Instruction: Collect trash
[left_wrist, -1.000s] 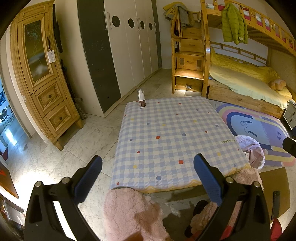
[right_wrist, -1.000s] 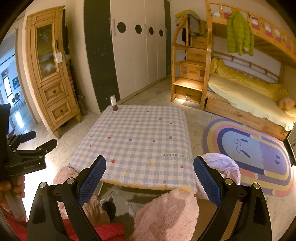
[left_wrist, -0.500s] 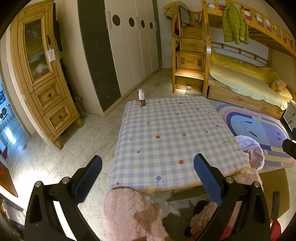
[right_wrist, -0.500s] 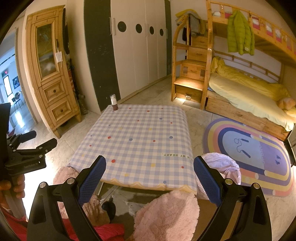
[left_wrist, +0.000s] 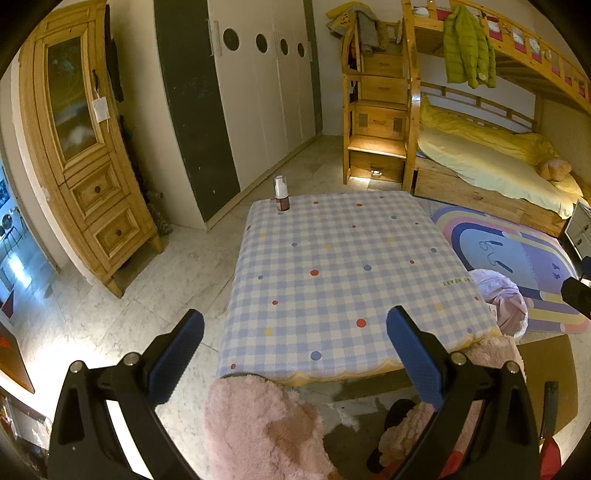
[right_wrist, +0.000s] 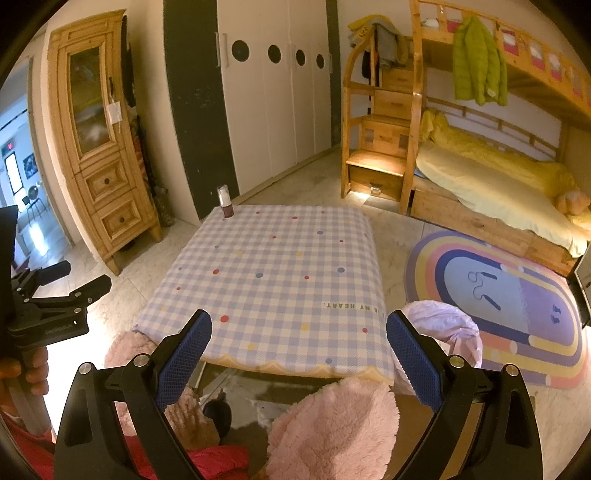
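A small bottle (left_wrist: 281, 194) with a white cap and dark red body stands upright at the far left corner of the checked table (left_wrist: 332, 266); it also shows in the right wrist view as the bottle (right_wrist: 225, 202). A pale pink bag (left_wrist: 502, 306) with an open mouth sits on the floor by the table's right edge, seen too as the bag (right_wrist: 443, 328). My left gripper (left_wrist: 295, 354) is open and empty over the table's near edge. My right gripper (right_wrist: 299, 354) is open and empty as well.
Pink fluffy slippers (left_wrist: 258, 424) and red trousers lie below the grippers. A wooden cabinet (left_wrist: 85, 147) stands left, white wardrobes (left_wrist: 266, 85) behind, a bunk bed (left_wrist: 487, 147) right, with a rainbow rug (left_wrist: 509, 258) on the floor. The left gripper's body (right_wrist: 48, 306) shows at the right view's left edge.
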